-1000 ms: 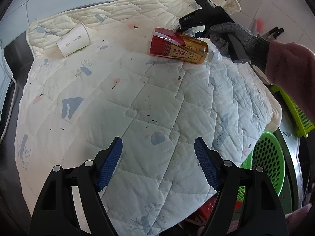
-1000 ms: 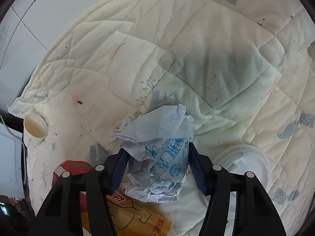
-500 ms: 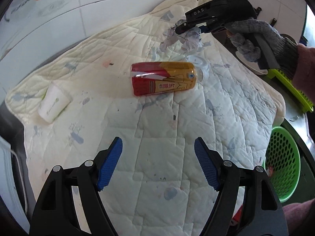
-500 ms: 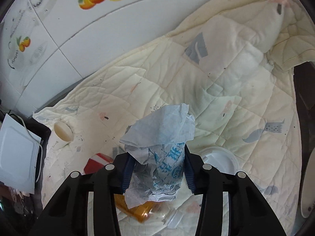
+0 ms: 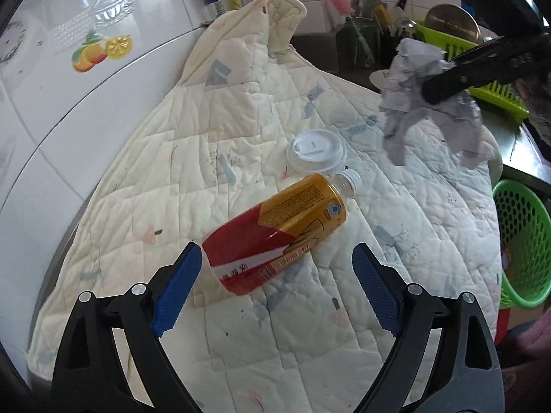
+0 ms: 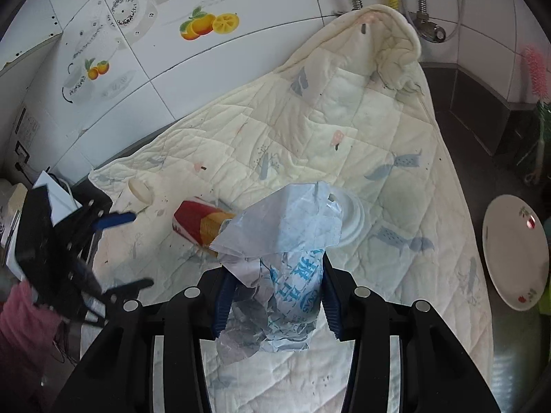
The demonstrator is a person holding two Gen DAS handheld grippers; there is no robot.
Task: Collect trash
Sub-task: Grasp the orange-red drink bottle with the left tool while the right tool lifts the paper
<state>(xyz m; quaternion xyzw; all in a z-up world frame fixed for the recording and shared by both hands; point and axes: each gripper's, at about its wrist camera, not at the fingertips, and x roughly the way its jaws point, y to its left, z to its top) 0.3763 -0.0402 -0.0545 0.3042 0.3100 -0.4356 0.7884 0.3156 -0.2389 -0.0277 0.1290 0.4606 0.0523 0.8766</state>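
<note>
A red and gold bottle (image 5: 275,234) lies on its side on the cream quilt (image 5: 193,158), cap toward a white cup lid (image 5: 316,151). My left gripper (image 5: 275,275) hovers over the bottle's red base with its jaws opening; the pads stand apart from the bottle. My right gripper (image 6: 273,296) is shut on a crumpled white and blue paper wrapper (image 6: 286,241), held up above the quilt. In the right wrist view the bottle (image 6: 199,222), the lid (image 6: 354,223), a paper cup (image 6: 139,189) on its side and the left gripper (image 6: 134,251) all show.
A green perforated basket (image 5: 520,241) stands beyond the quilt's right edge, with a green dish rack (image 5: 496,93) and knives behind it. A white plate (image 6: 513,251) lies on the dark counter at the right. A tiled wall (image 6: 241,69) runs behind the quilt.
The left gripper has rolled and moved in over the bottle, and its jaws stand wider. The right gripper has closed a little tighter on the paper wrapper and lifted it higher off the quilt.
</note>
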